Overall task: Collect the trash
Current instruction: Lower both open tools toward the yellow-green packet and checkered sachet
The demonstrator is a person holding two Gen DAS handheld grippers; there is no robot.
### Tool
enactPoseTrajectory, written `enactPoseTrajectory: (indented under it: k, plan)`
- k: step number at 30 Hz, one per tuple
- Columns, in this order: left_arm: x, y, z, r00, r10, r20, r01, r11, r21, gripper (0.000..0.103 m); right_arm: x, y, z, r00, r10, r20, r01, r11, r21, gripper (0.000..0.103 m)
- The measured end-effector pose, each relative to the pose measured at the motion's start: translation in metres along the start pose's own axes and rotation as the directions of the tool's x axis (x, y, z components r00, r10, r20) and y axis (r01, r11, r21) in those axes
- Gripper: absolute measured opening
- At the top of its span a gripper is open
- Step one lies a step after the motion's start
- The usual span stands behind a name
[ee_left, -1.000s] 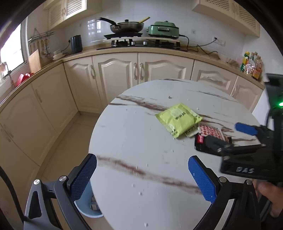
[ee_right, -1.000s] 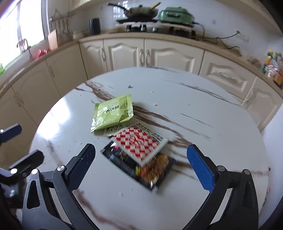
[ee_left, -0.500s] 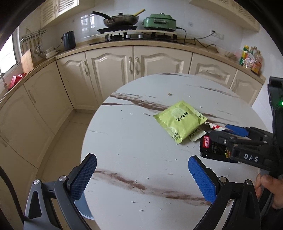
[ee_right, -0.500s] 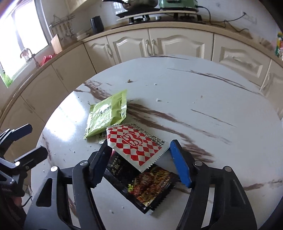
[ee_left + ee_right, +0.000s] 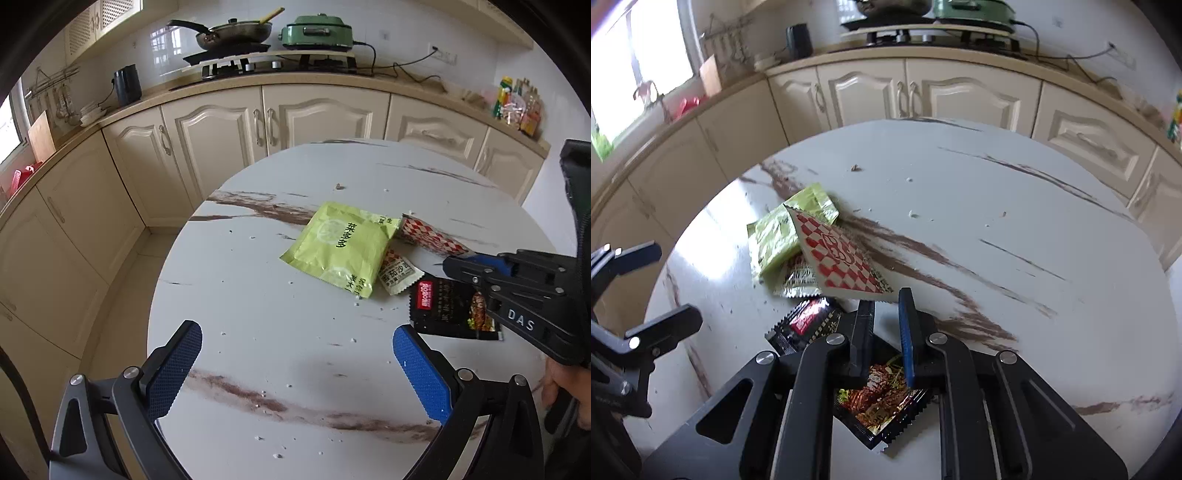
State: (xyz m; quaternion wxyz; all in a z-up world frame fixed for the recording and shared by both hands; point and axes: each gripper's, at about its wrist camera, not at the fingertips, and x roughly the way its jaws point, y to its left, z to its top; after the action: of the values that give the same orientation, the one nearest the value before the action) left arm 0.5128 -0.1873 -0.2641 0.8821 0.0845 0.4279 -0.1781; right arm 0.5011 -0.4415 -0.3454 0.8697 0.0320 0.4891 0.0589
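The red-checked wrapper (image 5: 837, 254) is being pinched at its near edge by the right gripper (image 5: 886, 295), whose fingers are drawn almost together on it; the wrapper is being held tilted, its far corner lying over the green packet (image 5: 775, 236). In the left wrist view the same wrapper (image 5: 428, 238) is being seen raised off the table (image 5: 295, 350), with the right gripper (image 5: 469, 264) clamped on its end.

The green packet (image 5: 341, 249) is lying flat near the middle of the table. A small pale sachet (image 5: 397, 273) is lying just beside it, partly tucked under its edge. A black packet (image 5: 443, 308) is lying near the sachet, and in the right wrist view it (image 5: 809, 325) is being partly covered by the right gripper's fingers.

The left gripper (image 5: 295, 369) is being held wide apart above the near part of the table, with nothing between its blue pads (image 5: 171, 365). Crumbs are being seen scattered over the marble top.

Behind the table, cream cabinets (image 5: 295, 118) are carrying a counter with a pan (image 5: 232, 35) and a green cooker (image 5: 317, 35)
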Motion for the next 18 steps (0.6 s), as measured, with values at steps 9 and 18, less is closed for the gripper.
enactPoseTrajectory:
  k: [9, 18]
  plan:
    - [0.013, 0.004, 0.001, 1.000, -0.002, -0.029, 0.002, 1.000, -0.014, 0.102, 0.004, 0.017, 0.015, 0.997, -0.066, 0.029, 0.069, 0.991, -0.112, 0.061]
    - [0.019, 0.010, 0.002, 0.999, -0.017, -0.047, 0.016, 1.000, -0.021, 0.102, 0.018, 0.041, 0.014, 0.998, -0.062, 0.018, 0.064, 0.967, -0.245, 0.022]
